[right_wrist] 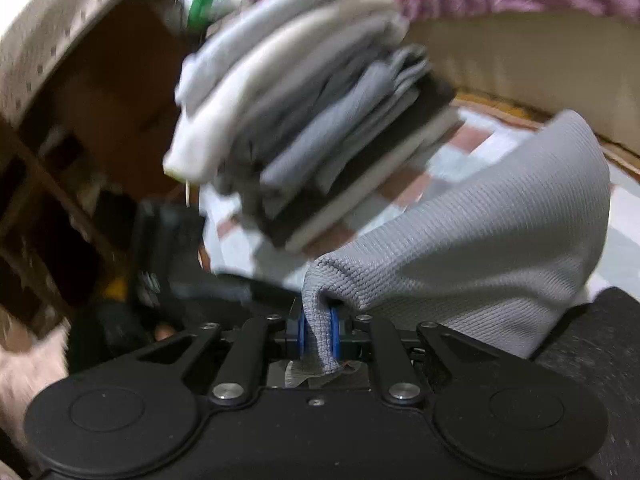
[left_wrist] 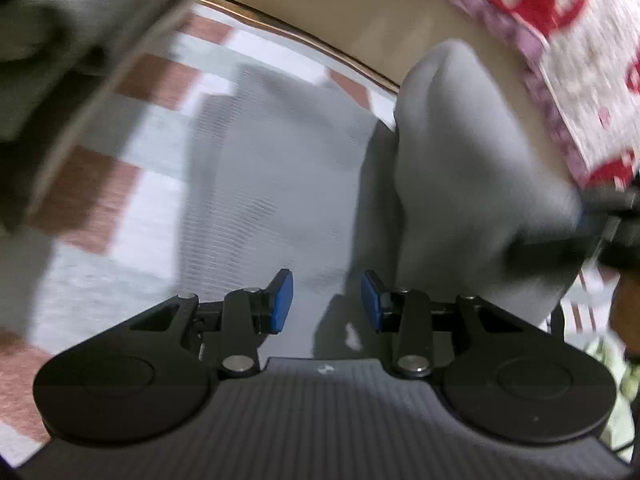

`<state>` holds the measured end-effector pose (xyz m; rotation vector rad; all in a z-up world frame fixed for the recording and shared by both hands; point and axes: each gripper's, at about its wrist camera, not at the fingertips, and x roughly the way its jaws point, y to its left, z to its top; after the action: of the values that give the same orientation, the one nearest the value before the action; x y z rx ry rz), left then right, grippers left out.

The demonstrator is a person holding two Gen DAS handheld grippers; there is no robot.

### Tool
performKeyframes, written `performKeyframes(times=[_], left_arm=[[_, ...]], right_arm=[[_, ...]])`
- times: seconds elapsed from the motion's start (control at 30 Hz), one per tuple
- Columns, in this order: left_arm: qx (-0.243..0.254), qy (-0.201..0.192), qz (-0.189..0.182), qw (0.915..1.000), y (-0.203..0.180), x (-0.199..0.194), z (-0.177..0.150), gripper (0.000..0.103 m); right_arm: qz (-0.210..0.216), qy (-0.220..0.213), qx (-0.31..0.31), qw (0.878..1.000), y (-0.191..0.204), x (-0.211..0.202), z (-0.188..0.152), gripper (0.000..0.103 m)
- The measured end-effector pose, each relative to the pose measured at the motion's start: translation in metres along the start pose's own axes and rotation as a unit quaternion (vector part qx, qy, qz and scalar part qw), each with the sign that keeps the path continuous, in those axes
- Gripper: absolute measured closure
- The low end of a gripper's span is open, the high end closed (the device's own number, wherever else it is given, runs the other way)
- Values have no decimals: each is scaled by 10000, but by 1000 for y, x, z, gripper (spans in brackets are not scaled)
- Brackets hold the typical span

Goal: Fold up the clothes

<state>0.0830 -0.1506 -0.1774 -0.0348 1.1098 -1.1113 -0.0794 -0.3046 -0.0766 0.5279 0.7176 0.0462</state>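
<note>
A tall stack of folded grey, white and black clothes (right_wrist: pixel 304 128) stands on the red-and-white checked floor (left_wrist: pixel 100 196) — much of the task looks done. The ribbed grey knit garment (right_wrist: pixel 480 240) hangs unfolded, pinched by the right hand-held gripper (right_wrist: pixel 319 334). The left hand-held gripper (left_wrist: pixel 327 300) gapes empty — beside it. No writing is legible.

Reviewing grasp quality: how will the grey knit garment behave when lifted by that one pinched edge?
Probably floppy: the grey knit garment drapes in a loose cone from the right gripper. Likely light, since one pinch holds it. Its bunched edge may slip; the left gripper is open, unsupporting.
</note>
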Motion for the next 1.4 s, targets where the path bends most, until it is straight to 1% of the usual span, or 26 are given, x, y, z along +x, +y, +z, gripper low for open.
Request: performKeyframes(times=[0.1, 0.23, 0.33, 0.47, 0.53, 0.6, 0.67, 0.7, 0.77, 0.83, 0.93, 0.97, 1.0, 1.07, 1.1, 1.2, 1.3, 1.4], left_arm=[[-464, -183, -48, 9987, 20, -8, 2, 66], [-849, -278, -157, 9959, 36, -11, 5, 66], [-928, -332, -126, 9950, 38, -12, 7, 66], [-946, -515, 110, 9941, 41, -22, 10, 64], [-1011, -626, 150, 9928, 43, -32, 11, 64], [-1016, -782, 130, 9917, 43, -44, 12, 63], [-919, -903, 48, 9917, 36, -56, 11, 62], [-812, -880, -31, 9928, 31, -58, 10, 61], [-556, -767, -215, 9953, 20, -60, 7, 52], [-356, -659, -42, 9972, 16, -54, 5, 52], [-70, -496, 309, 9983, 10, -43, 3, 55], [26, -441, 426, 9981, 8, -39, 2, 55], [121, -386, 543, 9977, 7, -35, 1, 56], [312, -277, 776, 9961, 3, -28, -1, 56], [407, -222, 893, 9949, 1, -24, -2, 56], [692, -57, 1240, 9898, -4, -13, -5, 55], [743, -27, 1362, 9879, -3, -8, -7, 54], [822, -41, 1501, 9852, -5, -9, -7, 53]], right_arm=[[132, 292, -154, 9994, 4, 21, -2, 88], [130, 547, -241, 9981, 7, 41, -8, 88], [57, 552, -186, 9983, 12, 51, -13, 88], [-51, 523, -91, 9986, 20, 63, -20, 87], [-105, 509, -43, 9986, 24, 69, -23, 79], [-158, 495, 5, 9986, 27, 75, -27, 59], [-152, 385, -12, 9991, 31, 64, -35, 59], [-141, 318, -28, 9994, 33, 56, -40, 59], [-120, 185, -61, 9997, 36, 41, -49, 60], [-99, 52, -93, 9999, 39, 26, -59, 60], [-68, -148, -141, 9998, 45, 3, -74, 60], [-274, -243, -200, 9991, 45, -5, -77, 60], [-603, -297, -361, 9971, 44, -10, -79, 59], [-1194, -248, -807, 9893, 42, -9, -82, 59], [-1335, -155, -994, 9859, 41, -5, -85, 59], [-1541, 51, -1420, 9778, 42, 10, -93, 59], [-1810, 7, -1882, 9653, 50, 21, -100, 58], [-1875, 44, -2427, 9518, 57, 33, -105, 56]])
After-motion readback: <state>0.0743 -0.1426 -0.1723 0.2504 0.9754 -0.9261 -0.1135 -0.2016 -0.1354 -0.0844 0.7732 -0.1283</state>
